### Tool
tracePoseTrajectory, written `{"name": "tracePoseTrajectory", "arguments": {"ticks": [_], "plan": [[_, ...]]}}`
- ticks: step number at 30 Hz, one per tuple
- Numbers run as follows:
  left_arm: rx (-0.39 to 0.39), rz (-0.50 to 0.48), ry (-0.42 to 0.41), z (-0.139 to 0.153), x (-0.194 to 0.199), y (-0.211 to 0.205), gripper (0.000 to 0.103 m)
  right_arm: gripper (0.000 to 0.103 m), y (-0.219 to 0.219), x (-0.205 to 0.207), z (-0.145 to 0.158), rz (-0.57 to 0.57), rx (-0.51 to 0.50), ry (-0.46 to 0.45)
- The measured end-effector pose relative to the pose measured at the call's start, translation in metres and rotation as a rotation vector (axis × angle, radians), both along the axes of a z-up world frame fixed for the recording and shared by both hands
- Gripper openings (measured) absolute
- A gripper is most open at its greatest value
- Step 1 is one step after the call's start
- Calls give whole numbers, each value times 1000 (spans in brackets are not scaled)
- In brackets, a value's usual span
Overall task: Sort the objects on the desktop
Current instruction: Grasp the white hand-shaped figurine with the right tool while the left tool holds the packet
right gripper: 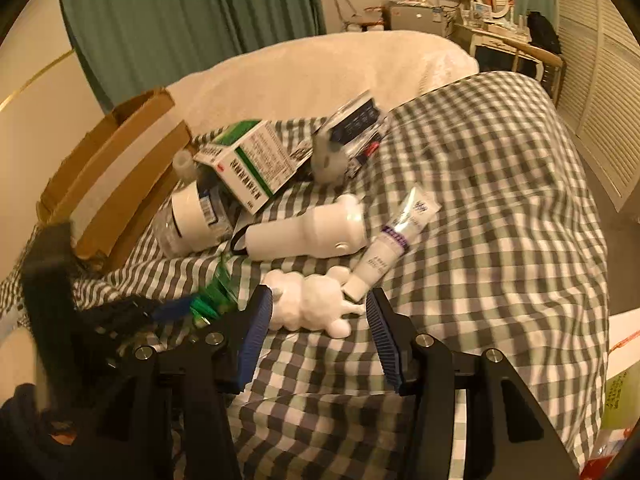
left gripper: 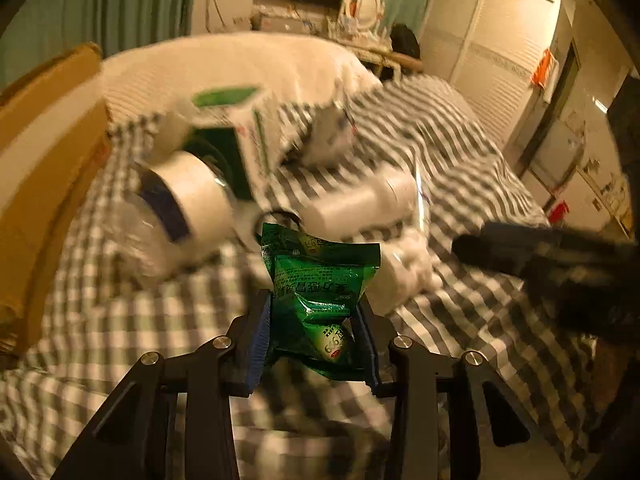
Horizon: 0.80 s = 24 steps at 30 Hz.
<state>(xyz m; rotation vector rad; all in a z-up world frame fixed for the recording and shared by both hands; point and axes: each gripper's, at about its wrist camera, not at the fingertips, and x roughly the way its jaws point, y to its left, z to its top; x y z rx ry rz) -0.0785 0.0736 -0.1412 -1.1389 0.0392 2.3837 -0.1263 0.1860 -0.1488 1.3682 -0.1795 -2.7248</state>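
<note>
My left gripper is shut on a green foil sachet and holds it above the checked cloth; the sachet also shows in the right wrist view. My right gripper is open, its fingers on either side of a white fluffy toy lying on the cloth. Behind it lie a white bottle, a white tube, a green-and-white medicine box and a clear bottle with a white label. The left wrist view is blurred.
A cardboard box stands at the left edge of the cloth. A white grey-topped item and a dark printed packet lie at the back. A white blanket lies beyond. Louvred wardrobe doors stand on the right.
</note>
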Motion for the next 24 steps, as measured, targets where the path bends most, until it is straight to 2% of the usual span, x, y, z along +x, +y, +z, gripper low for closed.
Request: {"name": "tracePoseTrajectory", "arguments": {"ticks": [3,7,11,22,24], "plan": [[0,49,18,6,-9,-15,39,56,-6,-6,-8,5,0,-23],[15,104,-13,0,-24,-31,39,62,-14,-16,-20,27,-1,-71],[23,118,-28,-6,-27,-39,39,69,-22,-25,-33,39,32,-112],[29,117,-26,-11,-27,-37,39,68,-21,-41,-52,20,35,-161],[31,117,-22,-9,-26,-37,39,61,-20,-38,-51,20,28,-154]]}}
